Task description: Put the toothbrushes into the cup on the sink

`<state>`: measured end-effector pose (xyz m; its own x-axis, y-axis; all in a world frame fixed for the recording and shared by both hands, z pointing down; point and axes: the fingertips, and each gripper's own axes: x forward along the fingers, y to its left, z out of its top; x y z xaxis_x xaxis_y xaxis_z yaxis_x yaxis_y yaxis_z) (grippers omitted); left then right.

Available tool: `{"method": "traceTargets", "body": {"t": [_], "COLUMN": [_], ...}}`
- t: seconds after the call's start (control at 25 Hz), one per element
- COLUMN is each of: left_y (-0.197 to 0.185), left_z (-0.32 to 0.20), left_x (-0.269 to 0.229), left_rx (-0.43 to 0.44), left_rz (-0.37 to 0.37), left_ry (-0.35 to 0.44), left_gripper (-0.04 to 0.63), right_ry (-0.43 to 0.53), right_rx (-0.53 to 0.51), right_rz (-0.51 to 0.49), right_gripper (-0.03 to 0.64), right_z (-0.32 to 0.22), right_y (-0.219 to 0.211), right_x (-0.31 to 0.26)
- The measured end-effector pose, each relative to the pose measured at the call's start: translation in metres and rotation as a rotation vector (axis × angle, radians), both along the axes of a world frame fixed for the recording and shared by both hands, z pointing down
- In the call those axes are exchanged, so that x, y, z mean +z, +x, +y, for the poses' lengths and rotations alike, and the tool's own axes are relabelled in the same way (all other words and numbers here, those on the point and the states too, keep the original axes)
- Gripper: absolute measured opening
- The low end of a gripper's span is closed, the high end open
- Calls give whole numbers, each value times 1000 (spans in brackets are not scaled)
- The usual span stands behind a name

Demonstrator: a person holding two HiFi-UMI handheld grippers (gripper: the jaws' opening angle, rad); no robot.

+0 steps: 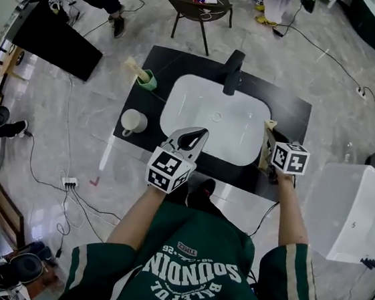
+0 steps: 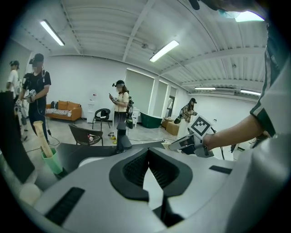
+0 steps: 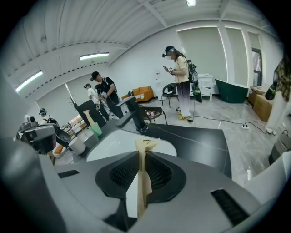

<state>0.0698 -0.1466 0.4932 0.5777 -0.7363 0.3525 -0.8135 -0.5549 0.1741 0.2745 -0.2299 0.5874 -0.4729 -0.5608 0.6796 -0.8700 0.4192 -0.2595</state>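
Observation:
A green cup [image 1: 148, 80] stands at the back left of the black sink counter [image 1: 293, 111], with one beige toothbrush [image 1: 135, 69] upright in it. My right gripper [image 1: 269, 130] hovers over the right side of the counter, shut on a second flat beige toothbrush [image 3: 144, 177] that sticks out past the jaws. From the right gripper view the cup [image 3: 96, 130] lies far to the left, beyond the basin. My left gripper [image 1: 199, 134] hangs over the basin's near edge, shut, nothing between its jaws. The left gripper view shows the cup [image 2: 53, 161] at left and the right gripper [image 2: 175, 144].
A white mug [image 1: 133, 121] sits on the counter's left front, near the cup. The white basin [image 1: 218, 116] and a black faucet [image 1: 233, 70] fill the middle. Behind are a dark chair [image 1: 200, 6], people and floor cables; a white box [image 1: 355, 212] stands at right.

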Motion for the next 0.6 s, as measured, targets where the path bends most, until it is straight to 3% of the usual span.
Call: {"method": "traceTargets", "body": {"t": [0.6], "left_y": [-144], "left_z": [34], "left_x": [-4], "left_rx": [-231], "left_rz": [5], "left_ry": [17], "left_gripper": [11], "right_ry": [96], "right_rx": [-346], "right_rz": [-79], "right_gripper": [75], "right_z": [17], "right_y": [-222], "right_x": [-38]}}
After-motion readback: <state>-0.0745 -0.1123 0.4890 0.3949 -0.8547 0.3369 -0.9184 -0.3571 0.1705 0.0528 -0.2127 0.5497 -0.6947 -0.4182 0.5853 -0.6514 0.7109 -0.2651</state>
